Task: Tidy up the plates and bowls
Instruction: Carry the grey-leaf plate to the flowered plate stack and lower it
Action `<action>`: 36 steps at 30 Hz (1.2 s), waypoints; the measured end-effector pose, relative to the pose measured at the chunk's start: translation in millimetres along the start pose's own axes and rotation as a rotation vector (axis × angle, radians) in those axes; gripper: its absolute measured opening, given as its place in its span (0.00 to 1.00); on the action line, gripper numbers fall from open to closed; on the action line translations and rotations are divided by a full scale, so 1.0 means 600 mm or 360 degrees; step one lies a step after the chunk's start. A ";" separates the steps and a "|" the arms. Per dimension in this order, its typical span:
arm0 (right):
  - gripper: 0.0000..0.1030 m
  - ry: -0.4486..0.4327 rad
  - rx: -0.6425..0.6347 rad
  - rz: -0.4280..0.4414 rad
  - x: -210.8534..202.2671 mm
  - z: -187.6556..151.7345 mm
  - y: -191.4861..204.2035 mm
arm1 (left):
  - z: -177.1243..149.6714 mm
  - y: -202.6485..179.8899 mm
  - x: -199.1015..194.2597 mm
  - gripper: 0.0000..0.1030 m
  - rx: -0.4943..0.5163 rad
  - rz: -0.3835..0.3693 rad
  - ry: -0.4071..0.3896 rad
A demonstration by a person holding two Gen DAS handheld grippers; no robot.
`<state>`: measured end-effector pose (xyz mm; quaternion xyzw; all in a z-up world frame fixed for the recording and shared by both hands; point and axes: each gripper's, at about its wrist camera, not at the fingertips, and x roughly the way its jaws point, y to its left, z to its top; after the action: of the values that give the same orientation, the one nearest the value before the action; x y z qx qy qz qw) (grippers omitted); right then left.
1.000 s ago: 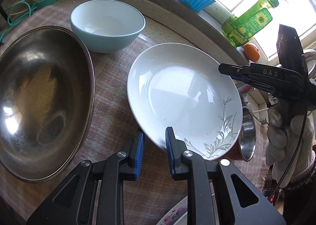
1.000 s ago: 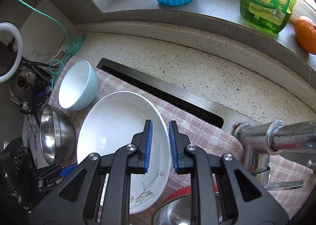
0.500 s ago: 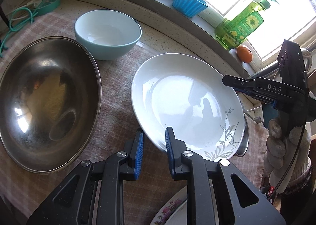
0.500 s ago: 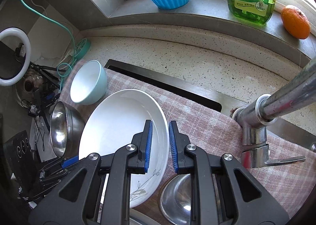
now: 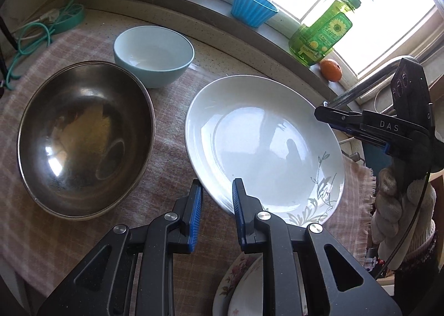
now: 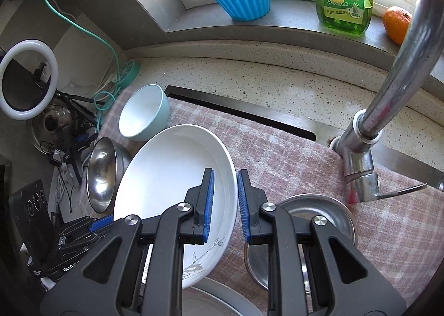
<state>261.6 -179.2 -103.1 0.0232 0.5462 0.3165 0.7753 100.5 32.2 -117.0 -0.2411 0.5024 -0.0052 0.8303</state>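
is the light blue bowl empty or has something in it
Empty: the light blue bowl stands upright on the cloth, its white inside bare.

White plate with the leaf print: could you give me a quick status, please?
Left gripper and right gripper open, each straddling the white plate's rim. Plate tilted, not gripped. Small steel bowl close beside it.

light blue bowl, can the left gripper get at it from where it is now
Probably yes. The left gripper is open at the white plate's near rim, gripping nothing. The light blue bowl sits ahead-left, beyond the steel bowl, its rim uncovered.
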 end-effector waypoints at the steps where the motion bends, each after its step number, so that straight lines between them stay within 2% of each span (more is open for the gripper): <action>1: 0.17 -0.0009 0.0005 0.0001 -0.006 -0.006 0.002 | -0.003 -0.001 -0.004 0.18 0.0011 -0.0005 0.0001; 9: 0.17 -0.0070 0.0066 0.0002 -0.061 -0.072 0.019 | -0.036 -0.005 -0.040 0.18 0.0102 -0.0046 0.0024; 19: 0.17 -0.0126 0.0219 -0.0014 -0.108 -0.190 0.013 | -0.086 -0.022 -0.070 0.18 0.0222 -0.0095 0.0070; 28: 0.17 -0.0148 0.0412 -0.0003 -0.123 -0.300 -0.014 | -0.123 -0.047 -0.058 0.18 0.0327 -0.0110 0.0142; 36: 0.17 -0.0124 0.0532 -0.0001 -0.117 -0.369 -0.038 | -0.150 -0.062 -0.037 0.18 0.0405 -0.0100 0.0214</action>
<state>67.0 -302.0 -142.6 0.1639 0.5607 0.2198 0.7813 22.6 -30.8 -117.5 -0.1487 0.5443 -0.1109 0.8181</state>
